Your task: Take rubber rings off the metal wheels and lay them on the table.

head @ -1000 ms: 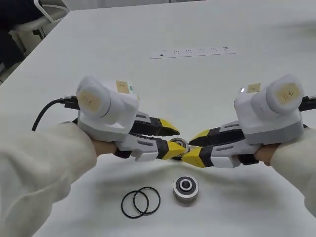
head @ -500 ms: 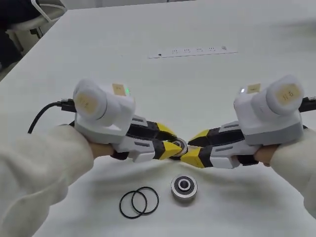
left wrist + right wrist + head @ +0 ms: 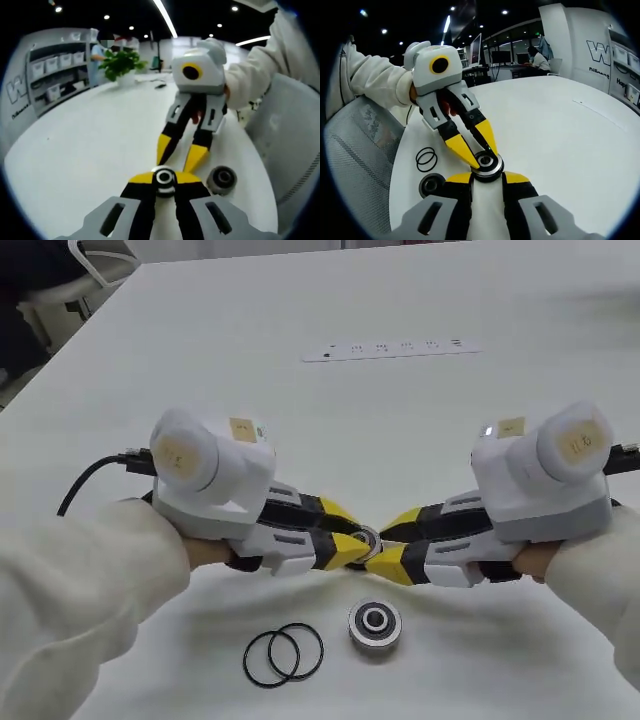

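My left gripper is shut on a small metal wheel with a dark rubber ring around its rim, held just above the white table. In the left gripper view the wheel sits clamped between the yellow tips. My right gripper faces it from the right, open, its tips at the wheel's edge. A second metal wheel lies flat on the table below them. Two loose black rubber rings lie overlapping to its left.
A white power strip lies farther back on the table. A black cable runs off the left gripper. A chair stands past the table's far left corner. A mesh chair back is close behind the near edge.
The left gripper's jaws, spread a second ago, have shut on the wheel. Both grippers have drawn slightly closer together.
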